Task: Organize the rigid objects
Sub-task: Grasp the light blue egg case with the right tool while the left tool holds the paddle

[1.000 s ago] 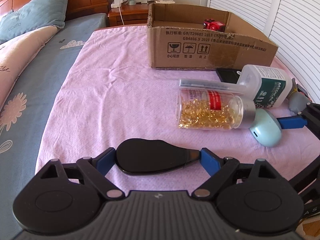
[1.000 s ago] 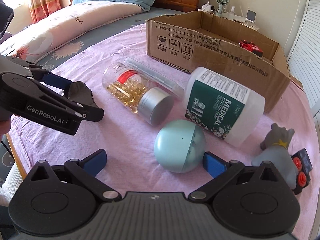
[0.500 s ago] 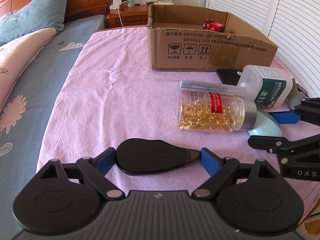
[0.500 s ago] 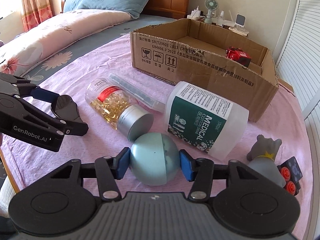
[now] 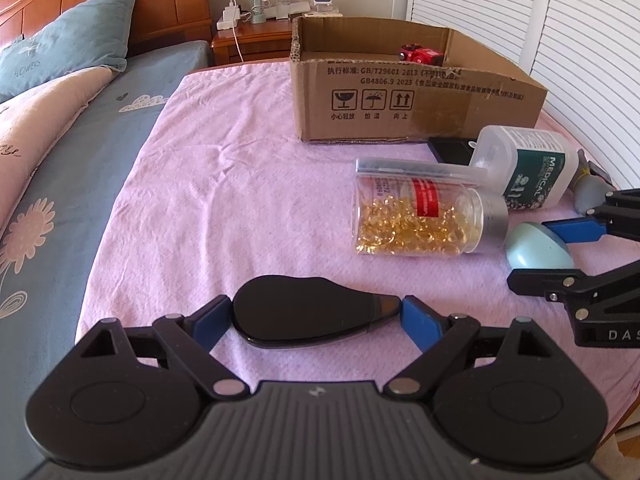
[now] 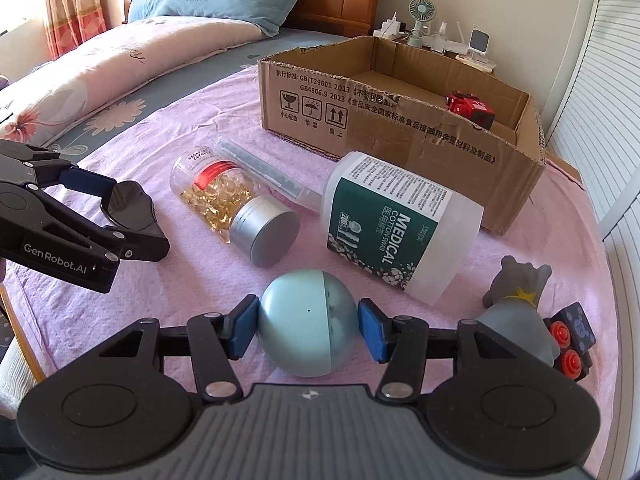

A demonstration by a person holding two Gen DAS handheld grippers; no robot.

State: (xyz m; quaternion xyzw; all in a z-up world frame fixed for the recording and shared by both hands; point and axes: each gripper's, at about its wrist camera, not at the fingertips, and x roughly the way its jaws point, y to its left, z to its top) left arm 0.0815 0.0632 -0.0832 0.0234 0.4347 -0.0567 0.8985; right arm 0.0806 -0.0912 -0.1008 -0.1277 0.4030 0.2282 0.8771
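a: the right gripper [image 6: 307,326] clamped the pale blue plastic ball [image 6: 306,322] on the pink cloth [image 6: 540,248]; the left gripper [image 5: 316,312] pinched a flat black oval case [image 5: 308,312].

b: only a small red toy car [image 6: 470,109] lay inside the open cardboard box [image 6: 400,120]; the rest waited outside.

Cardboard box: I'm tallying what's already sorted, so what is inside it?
Inside the box a red toy sits near the far right corner. The floor behind the near wall is hidden in both views.

Near the brown cardboard box [image 6: 400,132] with black print: a pale teal ball [image 6: 306,322], a clear jar [image 6: 224,196] of golden capsules with red label and silver lid, a white bottle [image 6: 400,236] with dark-green label, all on a pink cloth [image 5: 240,200]; inside it, a red toy [image 6: 470,110]
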